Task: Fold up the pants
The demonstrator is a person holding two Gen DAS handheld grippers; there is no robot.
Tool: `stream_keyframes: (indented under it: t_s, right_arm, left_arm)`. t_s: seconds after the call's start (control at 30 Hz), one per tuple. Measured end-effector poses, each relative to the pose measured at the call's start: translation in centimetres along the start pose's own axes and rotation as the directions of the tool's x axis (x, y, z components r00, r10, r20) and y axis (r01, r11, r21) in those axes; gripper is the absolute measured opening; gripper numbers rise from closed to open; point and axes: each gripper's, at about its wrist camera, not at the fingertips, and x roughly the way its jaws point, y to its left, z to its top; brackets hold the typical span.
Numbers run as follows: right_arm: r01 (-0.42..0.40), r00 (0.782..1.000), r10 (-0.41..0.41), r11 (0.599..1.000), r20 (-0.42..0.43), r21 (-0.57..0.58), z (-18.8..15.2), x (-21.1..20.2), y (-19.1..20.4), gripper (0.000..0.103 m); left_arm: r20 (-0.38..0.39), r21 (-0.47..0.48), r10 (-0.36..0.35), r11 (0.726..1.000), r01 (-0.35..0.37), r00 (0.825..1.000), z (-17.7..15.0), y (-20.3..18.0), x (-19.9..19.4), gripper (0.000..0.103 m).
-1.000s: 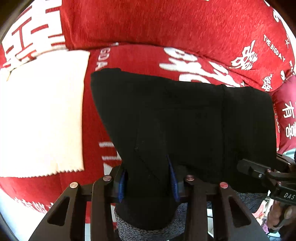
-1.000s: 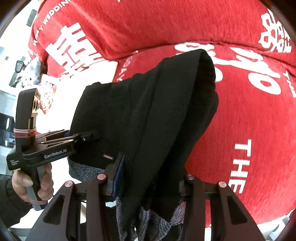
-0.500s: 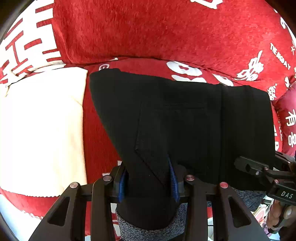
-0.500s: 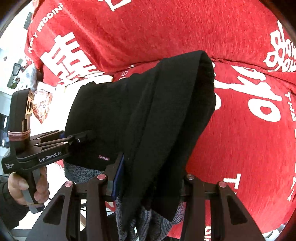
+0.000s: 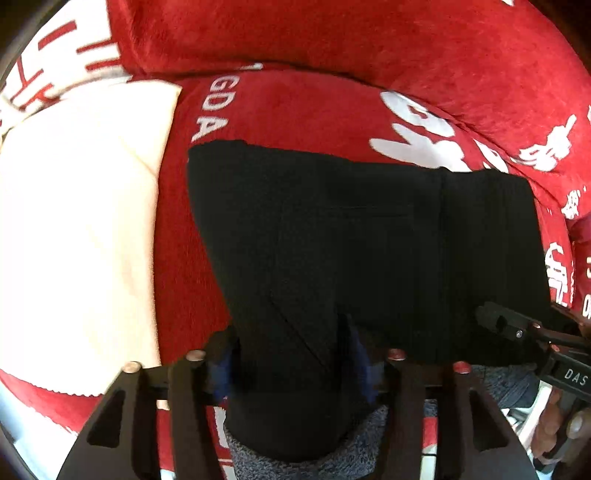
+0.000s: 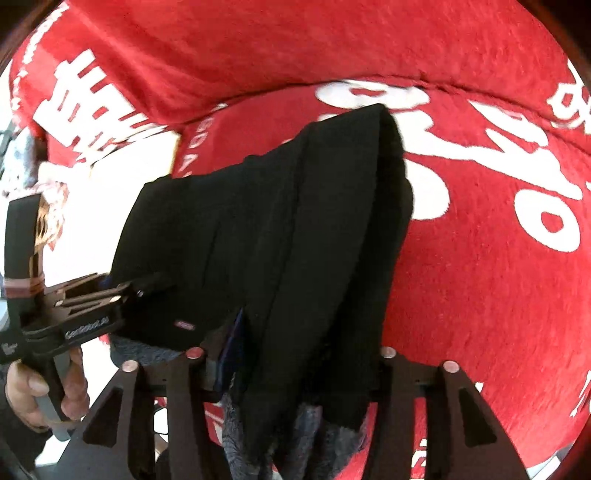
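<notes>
Folded black pants [image 5: 351, 240] with a grey fleecy inside [image 5: 314, 461] hang low over the red sofa seat [image 5: 295, 110]. My left gripper [image 5: 293, 354] has the near left end between its blue pads [image 5: 364, 365]. Its jaws are opening and the pads stand a little off the cloth. In the right wrist view the pants [image 6: 295, 221] drape in thick folds through my right gripper [image 6: 306, 354], whose jaws are opening too. One blue pad [image 6: 234, 350] shows and the other is hidden under cloth. Each view catches the other gripper: the right gripper's tip [image 5: 509, 325] and the left gripper [image 6: 110, 295].
A white cloth [image 5: 74, 221] lies on the seat to the left of the pants. The sofa backrest [image 5: 332, 33] rises behind. A person's hand [image 6: 29, 398] grips the left tool's handle at the sofa's front edge.
Both grippers have sunk toward the seat with the pants. The jaws of both stand wider than before, and the left pads have drawn back from the cloth.
</notes>
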Motion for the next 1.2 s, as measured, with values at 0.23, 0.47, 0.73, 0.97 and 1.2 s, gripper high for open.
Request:
stream_keyframes:
  t_s: [0.23, 0.47, 0.73, 0.97, 1.2]
  right_arm:
    - [0.188, 0.976, -0.191, 0.982, 0.108, 0.037, -0.6, -3.3, -0.9, 0.075]
    - [0.247, 0.936, -0.187, 0.952, 0.298, -0.178, 1.8, -5.8, 3.6, 0.081]
    - [0.199, 0.979, -0.19, 0.969, 0.078, -0.145, 6.8, 2.7, 2.0, 0.081]
    - [0.273, 0.946, -0.211, 0.927, 0.245, -0.258, 1.2, -3.3, 4.8, 0.083]
    - [0.407, 0.913, -0.392, 0.877, 0.11, -0.256, -4.0, 1.2, 3.2, 0.085]
  left_arm:
    - [0.04, -0.039, -0.004, 0.999, 0.006, 0.999, -1.0, 1.8, -3.2, 0.062]
    - [0.147, -0.021, -0.025, 0.999, 0.028, 0.989, 1.6, 0.9, -5.2, 0.062]
    - [-0.02, -0.068, 0.225, 0.972, -0.226, 0.974, 6.6, 2.0, 1.4, 0.088]
    - [0.107, -0.046, 0.19, 0.982, -0.186, 0.976, -0.4, 3.6, -4.2, 0.088]
    - [0.065, -0.075, 0.254, 0.966, -0.249, 0.965, -6.3, 4.3, -1.9, 0.102]
